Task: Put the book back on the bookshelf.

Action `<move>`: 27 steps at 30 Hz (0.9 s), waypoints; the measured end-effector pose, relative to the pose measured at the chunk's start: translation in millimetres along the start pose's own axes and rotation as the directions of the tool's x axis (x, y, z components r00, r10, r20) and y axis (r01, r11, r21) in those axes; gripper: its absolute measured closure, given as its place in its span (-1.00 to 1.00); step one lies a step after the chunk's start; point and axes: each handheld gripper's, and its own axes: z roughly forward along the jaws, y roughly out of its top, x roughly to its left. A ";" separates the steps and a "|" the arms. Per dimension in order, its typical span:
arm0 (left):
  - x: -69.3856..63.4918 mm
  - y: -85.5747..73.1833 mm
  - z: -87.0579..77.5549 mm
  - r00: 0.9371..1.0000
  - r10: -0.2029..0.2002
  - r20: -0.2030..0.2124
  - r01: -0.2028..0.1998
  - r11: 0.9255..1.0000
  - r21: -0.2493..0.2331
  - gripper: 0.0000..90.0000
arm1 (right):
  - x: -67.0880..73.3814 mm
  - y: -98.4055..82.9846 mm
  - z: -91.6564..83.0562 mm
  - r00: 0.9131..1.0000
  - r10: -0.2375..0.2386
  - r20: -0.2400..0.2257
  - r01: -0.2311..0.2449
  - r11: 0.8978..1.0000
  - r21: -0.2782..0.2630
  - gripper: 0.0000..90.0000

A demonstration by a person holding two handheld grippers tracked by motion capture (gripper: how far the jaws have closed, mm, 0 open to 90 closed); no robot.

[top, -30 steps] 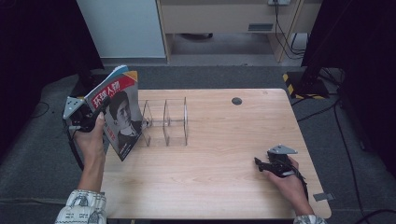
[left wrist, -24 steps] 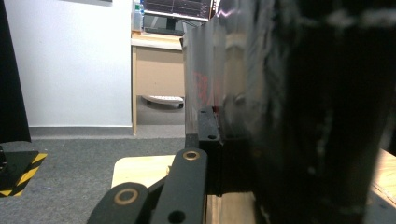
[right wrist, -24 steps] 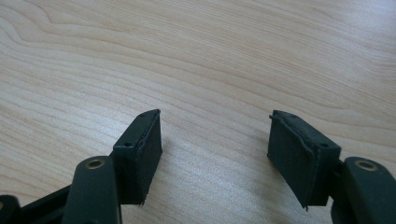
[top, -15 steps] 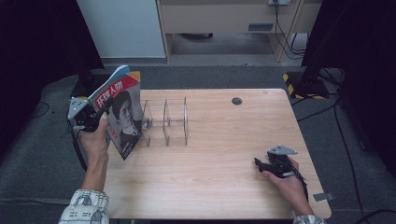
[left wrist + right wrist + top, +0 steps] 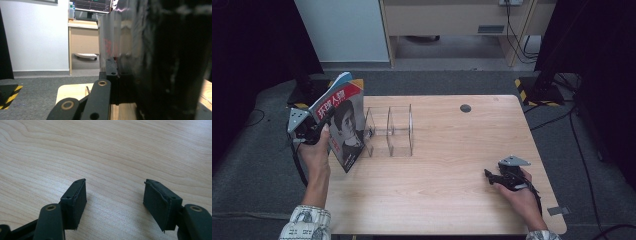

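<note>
Item: magazine (image 5: 343,125), clamped upright in shut left claw (image 5: 314,131), just left of clear rack (image 5: 389,131). Right claw (image 5: 493,177) agape, empty, on desk (image 5: 452,165). Step: carrying. Next, likely: slotting into the nearest compartment.

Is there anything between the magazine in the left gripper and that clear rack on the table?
Nothing visible. The left gripper holds the magazine upright right beside the clear rack, whose slots look empty.

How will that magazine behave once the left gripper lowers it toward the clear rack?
Probably floppy: the magazine is thin, clamped at one edge by the left gripper, its top corner curling. The glossy cover may slip. The clear rack looks light and may slide.
</note>
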 end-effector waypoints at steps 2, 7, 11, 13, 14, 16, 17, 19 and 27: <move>0.0 -0.7 -0.5 1.000 -0.003 0.001 0.003 1.000 -0.004 0.92 | 0.0 0.0 0.0 1.000 0.000 0.000 0.000 1.000 0.000 -0.22; -0.4 -4.4 -1.9 1.000 -0.008 0.013 0.008 1.000 -0.022 0.91 | 0.0 0.0 0.0 1.000 0.000 -0.001 0.000 1.000 0.000 -0.22; 0.3 -9.1 -4.1 0.999 -0.027 0.020 0.028 0.999 -0.040 0.91 | -0.1 -0.1 -0.1 1.000 0.000 -0.002 0.000 1.000 0.000 -0.22; 0.6 -10.6 -5.2 0.999 -0.028 0.018 0.029 0.999 -0.043 0.91 | -0.1 -0.1 -0.1 1.000 0.000 -0.002 0.000 1.000 0.000 -0.22; 0.9 -11.2 -5.5 0.999 -0.028 0.018 0.028 0.999 -0.045 0.91 | -0.1 -0.1 -0.1 1.000 -0.001 -0.002 0.001 1.000 0.000 -0.22; 1.5 -12.3 -6.1 0.999 -0.027 0.019 0.028 0.998 -0.049 0.91 | -0.3 -0.1 -0.1 1.000 -0.004 -0.003 0.004 1.000 -0.001 -0.22; 2.1 -12.8 -6.3 0.999 -0.027 0.022 0.028 0.998 -0.051 0.91 | -0.1 -0.1 0.0 1.000 -0.002 -0.002 0.002 1.000 -0.002 -0.22; 3.1 -13.6 -6.8 0.999 -0.033 0.022 0.034 0.998 -0.057 0.91 | -0.3 -0.1 -0.1 1.000 -0.005 -0.003 0.005 1.000 -0.002 -0.22; 2.3 -16.5 -7.7 0.999 -0.035 0.021 0.036 0.997 -0.069 0.91 | -0.1 -0.1 -0.1 1.000 -0.003 -0.002 0.002 1.000 -0.002 -0.22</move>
